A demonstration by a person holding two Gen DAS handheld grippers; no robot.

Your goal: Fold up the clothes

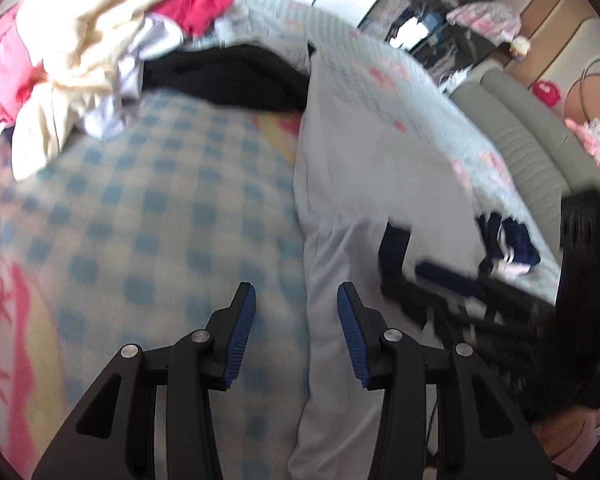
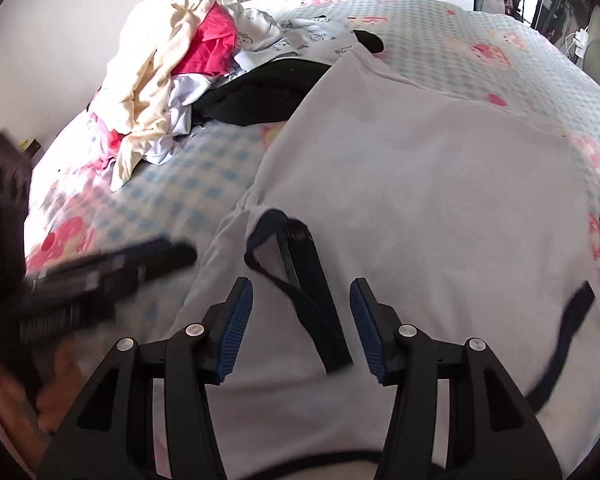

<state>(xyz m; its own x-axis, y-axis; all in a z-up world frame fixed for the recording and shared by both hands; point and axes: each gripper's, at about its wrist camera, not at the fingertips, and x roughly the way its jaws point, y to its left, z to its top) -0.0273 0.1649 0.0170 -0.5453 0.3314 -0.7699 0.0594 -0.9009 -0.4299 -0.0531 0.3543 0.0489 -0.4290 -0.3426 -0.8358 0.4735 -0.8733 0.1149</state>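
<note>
A pale lilac-white shirt (image 2: 440, 184) with dark navy trim lies spread on the bed. Its navy neck opening (image 2: 284, 248) is just ahead of my right gripper (image 2: 300, 300), which is open and empty above the shirt. My left gripper (image 1: 296, 304) is open and empty over the shirt's left edge (image 1: 340, 208). The right gripper shows blurred in the left wrist view (image 1: 432, 280), and the left gripper shows blurred in the right wrist view (image 2: 112, 272).
A heap of cream, red, pink and white clothes (image 2: 168, 80) lies at the bed's far left, with a black garment (image 2: 260, 88) beside it. The bedspread (image 1: 160, 208) is blue-checked. A small navy garment (image 1: 508, 244) lies at the right. Padded headboard (image 1: 524, 136) at right.
</note>
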